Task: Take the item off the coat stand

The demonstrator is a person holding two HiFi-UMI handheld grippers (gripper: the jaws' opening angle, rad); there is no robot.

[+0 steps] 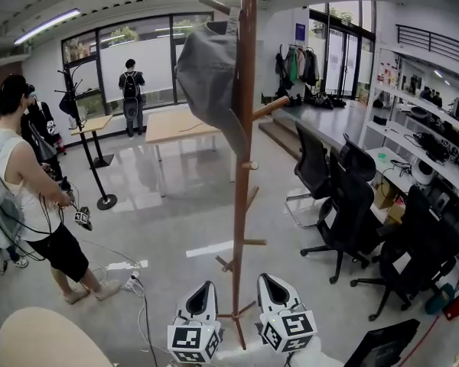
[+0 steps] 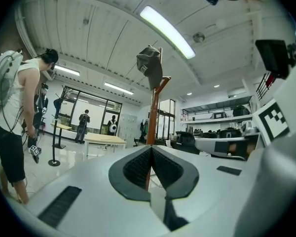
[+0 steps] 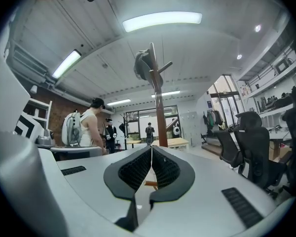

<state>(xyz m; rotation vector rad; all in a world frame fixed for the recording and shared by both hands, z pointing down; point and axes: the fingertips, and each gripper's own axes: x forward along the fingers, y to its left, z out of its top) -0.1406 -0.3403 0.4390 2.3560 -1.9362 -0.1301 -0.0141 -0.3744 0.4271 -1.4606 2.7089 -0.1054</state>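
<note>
A tall wooden coat stand (image 1: 245,167) rises in the middle of the head view, with a grey cloth item (image 1: 206,75) draped over its top pegs. Both gripper views look up at that grey item (image 2: 150,65) (image 3: 143,65) on the coat stand (image 2: 153,117) (image 3: 159,112). My left gripper (image 1: 206,287) and right gripper (image 1: 269,280) sit low near the stand's base, one on each side of the pole. Both are shut with nothing between the pads, well below the item. The left gripper (image 2: 151,149) and right gripper (image 3: 151,148) show their pads pressed together.
A person in a white top (image 1: 23,197) stands at the left holding grippers, cables on the floor beside them. Black office chairs (image 1: 344,205) and a long desk stand at the right. A second coat stand (image 1: 84,144), a wooden table (image 1: 176,125) and another person stand farther back.
</note>
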